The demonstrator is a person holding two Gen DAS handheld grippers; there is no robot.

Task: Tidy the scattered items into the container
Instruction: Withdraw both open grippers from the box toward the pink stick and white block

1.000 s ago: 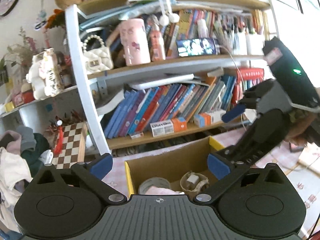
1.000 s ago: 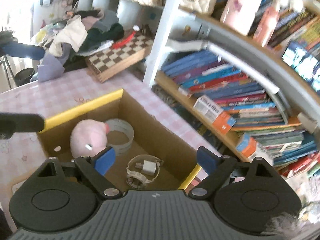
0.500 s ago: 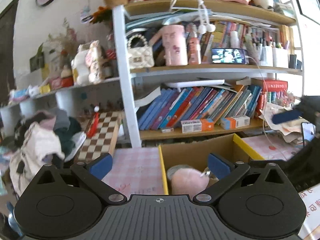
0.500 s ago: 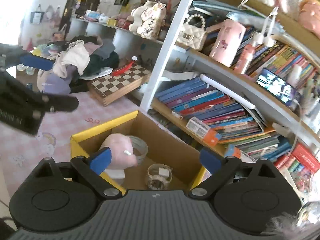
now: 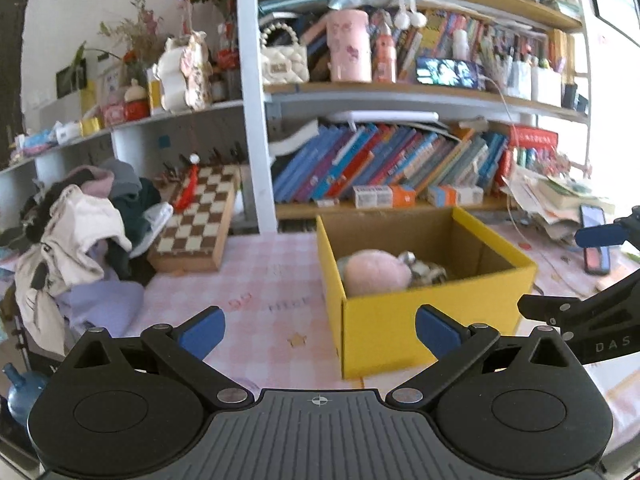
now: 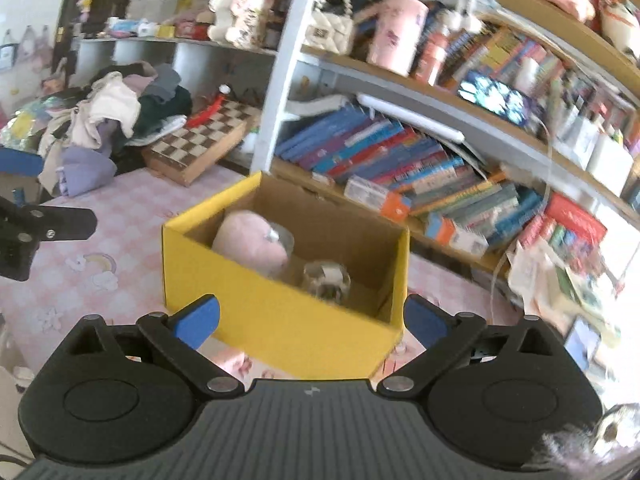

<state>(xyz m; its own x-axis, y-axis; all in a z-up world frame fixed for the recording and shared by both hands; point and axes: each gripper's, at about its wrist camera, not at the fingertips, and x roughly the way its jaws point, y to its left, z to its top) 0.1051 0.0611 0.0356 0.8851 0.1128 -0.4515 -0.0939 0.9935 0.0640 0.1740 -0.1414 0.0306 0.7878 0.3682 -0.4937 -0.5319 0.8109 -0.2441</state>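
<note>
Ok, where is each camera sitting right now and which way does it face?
Left wrist: on the left hand-held gripper, open and empty, facing the yellow box and bookshelf; the right hand-held gripper shows at the right edge.
Right wrist: on the right hand-held gripper, open, looking down into the box from its other corner.
Shared: box, pink plush, chessboard, bookshelf.

A lived-in home study: crowded bookshelves (image 5: 380, 164) of leaning books, plush toys (image 5: 186, 70) and a white handbag (image 5: 284, 60) above, a clothes pile (image 5: 80, 220) beside a chessboard (image 5: 196, 224), and a pink checked bench (image 5: 248, 280).
</note>
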